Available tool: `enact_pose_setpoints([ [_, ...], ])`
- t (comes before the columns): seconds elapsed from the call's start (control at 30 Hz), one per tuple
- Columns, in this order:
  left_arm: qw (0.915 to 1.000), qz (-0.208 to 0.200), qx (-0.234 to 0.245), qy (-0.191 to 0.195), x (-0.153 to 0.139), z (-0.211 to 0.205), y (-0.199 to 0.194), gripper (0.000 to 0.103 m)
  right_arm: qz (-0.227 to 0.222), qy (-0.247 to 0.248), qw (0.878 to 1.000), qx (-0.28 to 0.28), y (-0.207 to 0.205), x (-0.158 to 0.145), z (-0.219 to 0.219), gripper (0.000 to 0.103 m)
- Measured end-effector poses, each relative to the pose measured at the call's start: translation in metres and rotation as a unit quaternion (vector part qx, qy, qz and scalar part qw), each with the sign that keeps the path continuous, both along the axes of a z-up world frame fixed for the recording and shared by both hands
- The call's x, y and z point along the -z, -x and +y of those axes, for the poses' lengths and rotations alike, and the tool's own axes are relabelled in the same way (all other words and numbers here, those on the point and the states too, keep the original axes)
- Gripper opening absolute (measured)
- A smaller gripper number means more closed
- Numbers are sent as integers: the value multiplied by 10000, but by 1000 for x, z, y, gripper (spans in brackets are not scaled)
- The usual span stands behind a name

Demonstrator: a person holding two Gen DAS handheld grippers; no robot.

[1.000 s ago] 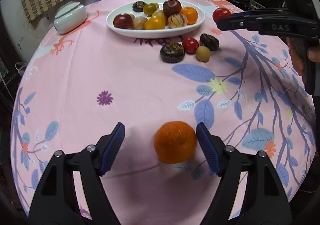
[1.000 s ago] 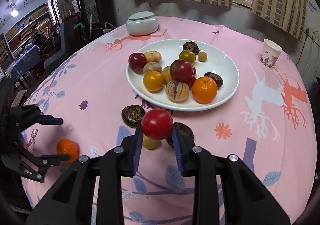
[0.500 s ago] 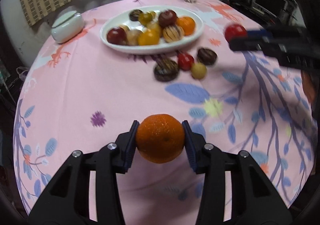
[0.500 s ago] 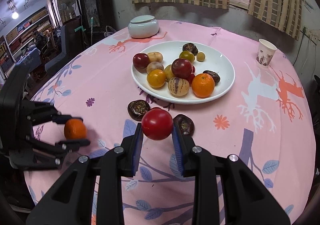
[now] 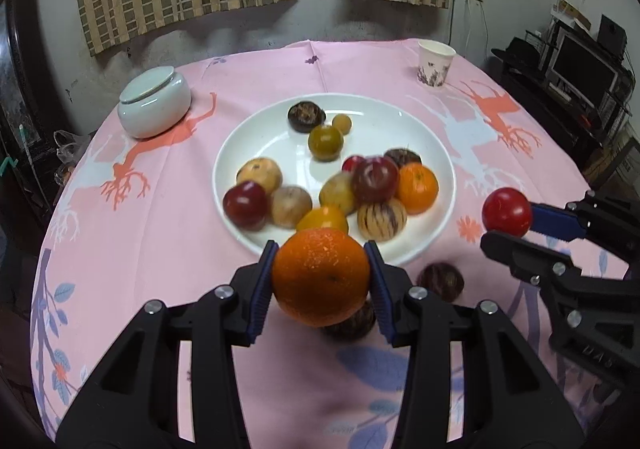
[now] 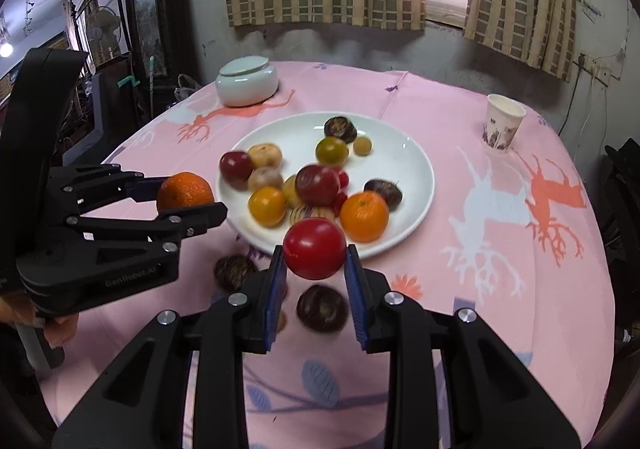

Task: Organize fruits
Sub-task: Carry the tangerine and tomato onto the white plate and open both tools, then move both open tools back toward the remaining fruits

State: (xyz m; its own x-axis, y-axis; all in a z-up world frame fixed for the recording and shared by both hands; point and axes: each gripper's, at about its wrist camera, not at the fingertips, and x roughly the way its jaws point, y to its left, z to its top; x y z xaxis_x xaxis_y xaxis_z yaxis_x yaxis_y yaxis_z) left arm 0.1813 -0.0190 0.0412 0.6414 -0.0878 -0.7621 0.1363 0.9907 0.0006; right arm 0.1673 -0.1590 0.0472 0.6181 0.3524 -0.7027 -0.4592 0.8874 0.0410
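Jaws on orange [image 5: 320, 276], plate [image 5: 256, 137] apparently beyond.

So the wide white ceramic plate [image 6: 416, 185] sits mid-table on the pink printed tablecloth [image 6: 520, 289], piled with mixed round fruits. The lidded pale ceramic jar [image 6: 247, 80] is toward the far left edge, and the patterned paper cup [image 6: 502, 122] toward the far right edge. Two dark brown wrinkly fruits [image 6: 322, 308] lie on the cloth just in front of the plate's near rim.
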Motion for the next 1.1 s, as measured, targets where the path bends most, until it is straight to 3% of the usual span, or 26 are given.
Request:
enact_pose_setpoints([
  [0.2, 9996, -50, -280, 56, -1, 2, -38, 44, -197, 6, 9997, 141, -40, -4, 7, 30],
  [0.47, 9980, 30, -630, 52, 10, 11, -85, 44, 37, -215, 9988, 446, -96, 12, 9, 30],
  [0.7, 9970, 150, -755, 75, 24, 12, -105, 45, 278, -264, 9975, 590, -119, 32, 15, 30],
  [0.73, 9969, 150, -763, 85, 26, 12, -106, 48, 340, -237, 9974, 593, -120, 34, 17, 30],
  [0.77, 9968, 118, -789, 79, 26, 12, -106, 66, 416, -199, 9970, 618, -121, 37, 18, 31],
  [0.8, 9954, 63, -953, -85, 25, 12, -105, 76, 454, -199, 9965, 671, -120, 38, 18, 32],
  [0.83, 9945, 12, -1028, -195, 24, 12, -104, 79, 470, -248, 9964, 662, -119, 38, 16, 32],
  [0.9, 9951, -9, -979, -127, 21, 14, -100, 81, 397, -277, 9966, 671, -115, 35, 14, 37],
  [0.97, 9948, -5, -1022, 2, 17, 18, -97, 81, 277, -345, 9962, 747, -110, 29, 9, 52],
  [1.1, 9950, -96, -989, 61, 8, 18, -82, 84, 230, -485, 9956, 763, -98, 20, 1, 53],
])
